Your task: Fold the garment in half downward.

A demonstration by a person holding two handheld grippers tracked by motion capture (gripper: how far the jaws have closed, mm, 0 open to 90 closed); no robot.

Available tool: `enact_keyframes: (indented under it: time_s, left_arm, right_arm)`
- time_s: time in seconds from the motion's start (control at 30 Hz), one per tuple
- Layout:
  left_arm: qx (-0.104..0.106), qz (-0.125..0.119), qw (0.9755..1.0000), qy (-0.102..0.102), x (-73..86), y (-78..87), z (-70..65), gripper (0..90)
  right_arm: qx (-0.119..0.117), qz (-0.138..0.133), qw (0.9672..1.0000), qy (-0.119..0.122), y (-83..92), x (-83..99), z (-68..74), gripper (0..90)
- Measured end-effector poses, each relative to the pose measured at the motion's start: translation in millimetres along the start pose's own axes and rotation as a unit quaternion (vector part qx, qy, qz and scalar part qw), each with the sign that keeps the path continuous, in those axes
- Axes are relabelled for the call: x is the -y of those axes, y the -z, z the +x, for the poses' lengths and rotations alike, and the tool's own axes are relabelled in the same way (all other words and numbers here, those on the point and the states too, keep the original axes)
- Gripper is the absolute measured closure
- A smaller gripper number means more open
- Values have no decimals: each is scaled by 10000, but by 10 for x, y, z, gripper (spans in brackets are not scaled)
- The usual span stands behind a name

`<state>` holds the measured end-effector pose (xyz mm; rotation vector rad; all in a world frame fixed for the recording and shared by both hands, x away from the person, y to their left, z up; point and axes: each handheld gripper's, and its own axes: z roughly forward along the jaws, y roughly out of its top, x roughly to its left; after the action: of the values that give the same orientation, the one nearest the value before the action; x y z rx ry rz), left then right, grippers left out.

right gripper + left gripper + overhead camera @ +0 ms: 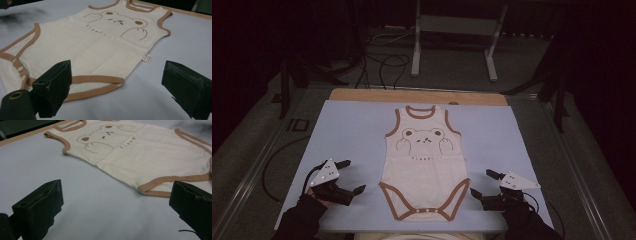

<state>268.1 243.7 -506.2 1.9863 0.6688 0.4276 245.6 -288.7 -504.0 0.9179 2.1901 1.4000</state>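
Lying flat, cream cotton bodysuit (424, 162) with brown trim, between gaping grippers.

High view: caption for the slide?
Baby bodysuit flat on blue mat, open left gripper and right gripper flanking it.

Beyond your table (357, 130), whose pale blue top leaves a strip of bare wood (417, 96) along its far edge, you face a white metal frame (454, 30) standing on the grey floor (522, 65). Left of that frame, you can see dark cables (384, 62) looping across the floor toward the table's far edge. A black stand (287, 82) rises just off the table's far left corner, and another black stand (557, 92) off its far right corner, with the room behind them in darkness.
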Motion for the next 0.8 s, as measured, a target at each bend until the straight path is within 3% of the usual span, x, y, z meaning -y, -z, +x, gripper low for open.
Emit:
enact_keyframes:
  time_s: [0.13,0.4,0.6,0.8]
  left_arm:
    - [15,33,10000,21,10,-14,17,0]
    - [-93,238,9997,-29,23,-43,13,0]
    - [-54,79,9999,-45,9,8,5,0]
    - [7,123,9999,-80,-6,11,-12,0]
  right_arm:
    - [31,-48,10000,7,9,-9,-5,93]
    - [-95,193,9997,112,-23,1,4,98]
    - [-131,176,9996,167,-16,-23,41,98]
    - [-56,191,9995,247,-14,-54,90,97]
